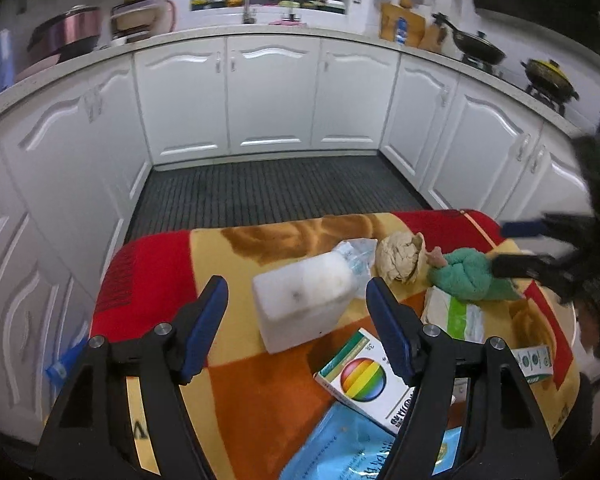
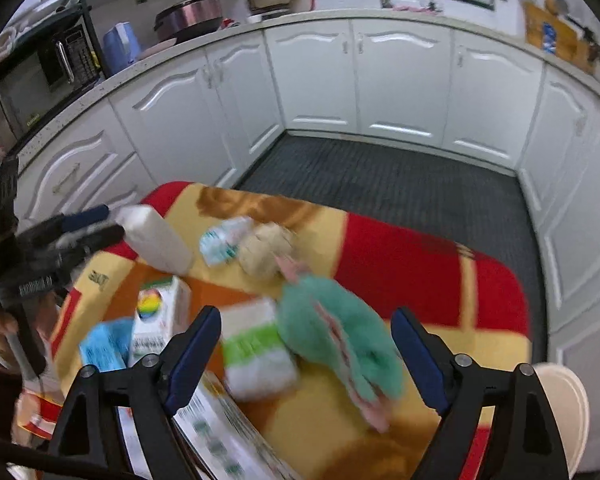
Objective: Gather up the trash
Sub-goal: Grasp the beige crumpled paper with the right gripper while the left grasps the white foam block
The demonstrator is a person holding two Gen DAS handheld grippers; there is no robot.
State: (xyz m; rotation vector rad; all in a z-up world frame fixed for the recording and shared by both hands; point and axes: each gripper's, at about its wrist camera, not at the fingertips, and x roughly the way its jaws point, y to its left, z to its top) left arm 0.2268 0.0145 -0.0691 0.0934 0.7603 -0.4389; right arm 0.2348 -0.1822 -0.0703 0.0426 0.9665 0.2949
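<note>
Blue-padded fingers of the left gripper (image 1: 296,292) stand wide apart with nothing between the pads; no pad touches anything. Just beyond them on the blanket-covered table (image 1: 148,272) stands a white plastic jug (image 1: 304,300), upright and slightly tilted, framed by the gap between the jaws but clear of both. Under the left gripper's right-hand finger lies a white carton with a rainbow ball (image 1: 366,376), partly resting on a blue plastic packet (image 1: 340,444) at the near edge.

Behind the jug sit a crumpled clear plastic bottle (image 1: 358,256) and, touching it, a ball of crumpled brown paper (image 1: 400,258). Beside the paper lies a green fuzzy slipper (image 1: 470,276), with a green-and-white tissue pack (image 1: 454,314) just in front of it.

The right gripper (image 2: 306,332) also stands wide open, empty, hovering above the tissue pack and the slipper, which both lie in the span between its fingers without contact. A printed flat box (image 2: 220,436) lies under its left-hand finger, blurred. At the right of the left wrist view the right gripper shows as a dark blurred shape close to the slipper's end; whether it touches cannot be told.

White cabinet doors (image 1: 272,92) and a dark ribbed floor mat (image 1: 268,192) lie beyond the table.
</note>
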